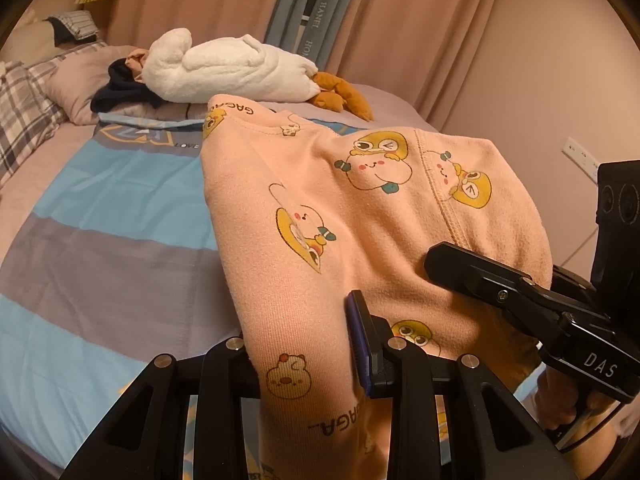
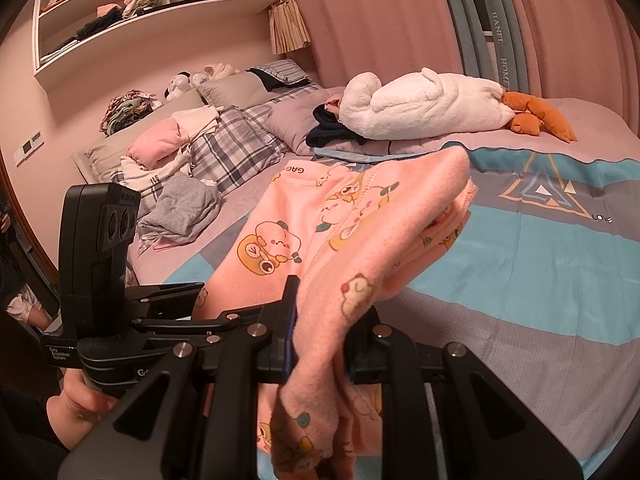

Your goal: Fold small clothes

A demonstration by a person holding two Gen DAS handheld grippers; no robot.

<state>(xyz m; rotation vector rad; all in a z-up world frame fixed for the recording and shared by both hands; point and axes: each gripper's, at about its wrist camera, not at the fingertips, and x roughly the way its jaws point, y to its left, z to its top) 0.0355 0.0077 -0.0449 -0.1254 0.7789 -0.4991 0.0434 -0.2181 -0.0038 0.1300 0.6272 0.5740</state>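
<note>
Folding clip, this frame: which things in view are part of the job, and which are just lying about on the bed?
In the job:
pink cartoon-print garment
left claw, gripping it
right claw, gripping it

Lying about:
white plush goose
plaid pillow
crumpled grey garment
striped bedspread
wall shelf

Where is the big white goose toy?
The white goose toy lies at the far end of the bed, in front of the curtains. Its head rests by the dark clothes and pillows in the right wrist view.
</note>
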